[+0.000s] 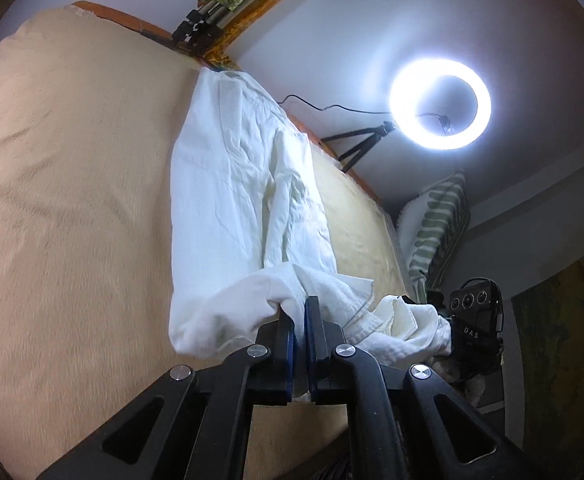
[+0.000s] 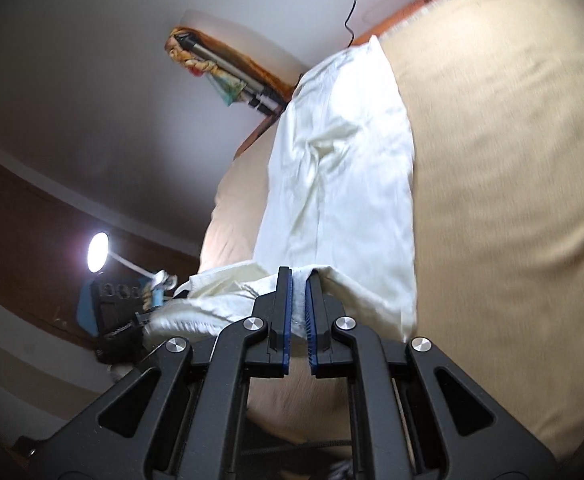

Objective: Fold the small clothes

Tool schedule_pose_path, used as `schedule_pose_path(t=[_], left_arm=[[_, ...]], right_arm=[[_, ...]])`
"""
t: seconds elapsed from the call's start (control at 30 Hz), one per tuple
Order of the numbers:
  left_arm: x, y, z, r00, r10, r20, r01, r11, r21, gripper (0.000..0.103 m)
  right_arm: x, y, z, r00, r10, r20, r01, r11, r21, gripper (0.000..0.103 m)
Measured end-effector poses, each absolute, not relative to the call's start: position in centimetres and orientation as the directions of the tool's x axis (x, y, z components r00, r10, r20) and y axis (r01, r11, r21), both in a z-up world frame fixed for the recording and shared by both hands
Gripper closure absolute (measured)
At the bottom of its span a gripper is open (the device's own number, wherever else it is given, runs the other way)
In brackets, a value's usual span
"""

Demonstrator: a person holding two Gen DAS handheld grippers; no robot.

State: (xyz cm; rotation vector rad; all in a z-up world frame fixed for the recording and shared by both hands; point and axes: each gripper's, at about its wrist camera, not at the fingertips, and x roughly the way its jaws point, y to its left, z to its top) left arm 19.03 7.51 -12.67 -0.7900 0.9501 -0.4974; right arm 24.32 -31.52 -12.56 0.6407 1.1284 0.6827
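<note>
Beige bed (image 1: 71, 200) carries white trousers (image 1: 219, 184); each hand-held gripper, left (image 1: 299, 312) and right (image 2: 299, 280), pinches their near hem. "DAS" marks a black device (image 1: 472, 320) beside a ring light (image 1: 440, 104).

Two close wrist views, shared white garment (image 1: 227, 200)

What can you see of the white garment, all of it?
The white garment looks like thin, wrinkled woven cotton with stitched seams and a hemmed edge. It is long and narrow, stretched lengthwise over the beige bed cover; its far end lies near the bed's far edge. Its near end is bunched and lifted, pinched in the left gripper and the right gripper, both shut on the cloth. What kind of garment it is cannot be told.
</note>
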Motion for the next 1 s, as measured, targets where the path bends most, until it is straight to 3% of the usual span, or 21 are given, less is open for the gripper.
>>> schedule_pose_path(t=[0.37, 0.53, 0.6, 0.63, 0.67, 0.7, 1.0], left_arm=[[24.5, 7.7, -15.9, 0.52, -0.656, -0.546, -0.012, 0.634, -0.773, 0.101], [25.4, 8.6, -17.1, 0.537, -0.664, -0.52, -0.039, 0.596, -0.802, 0.077], [25.7, 9.4, -16.7, 0.561, -0.663, -0.496, -0.041, 0.576, -0.816, 0.069], [25.7, 9.9, -16.3, 0.579, -0.653, -0.488, -0.034, 0.578, -0.815, 0.067], [25.7, 10.3, -15.8, 0.598, -0.64, -0.483, -0.028, 0.586, -0.81, 0.059], [25.7, 10.7, -15.4, 0.615, -0.625, -0.481, -0.022, 0.596, -0.803, 0.053], [25.1, 9.3, -16.1, 0.583, -0.559, -0.59, 0.023, 0.737, -0.676, 0.053]], right_arm=[[30.0, -29.9, -16.3, 0.291, 0.71, -0.641, -0.092, 0.688, 0.72, 0.095], [31.1, -30.2, -16.7, 0.288, 0.722, -0.629, -0.081, 0.673, 0.736, 0.092], [31.5, -30.8, -16.9, 0.292, 0.738, -0.609, -0.061, 0.649, 0.758, 0.084], [31.5, -31.2, -16.8, 0.309, 0.737, -0.6, -0.056, 0.644, 0.763, 0.075], [31.4, -31.7, -16.6, 0.332, 0.728, -0.6, -0.059, 0.651, 0.757, 0.069], [31.4, -32.0, -16.3, 0.347, 0.719, -0.602, -0.066, 0.659, 0.749, 0.069], [30.4, -29.8, -15.6, 0.324, 0.612, -0.721, -0.204, 0.79, 0.578, 0.068]])
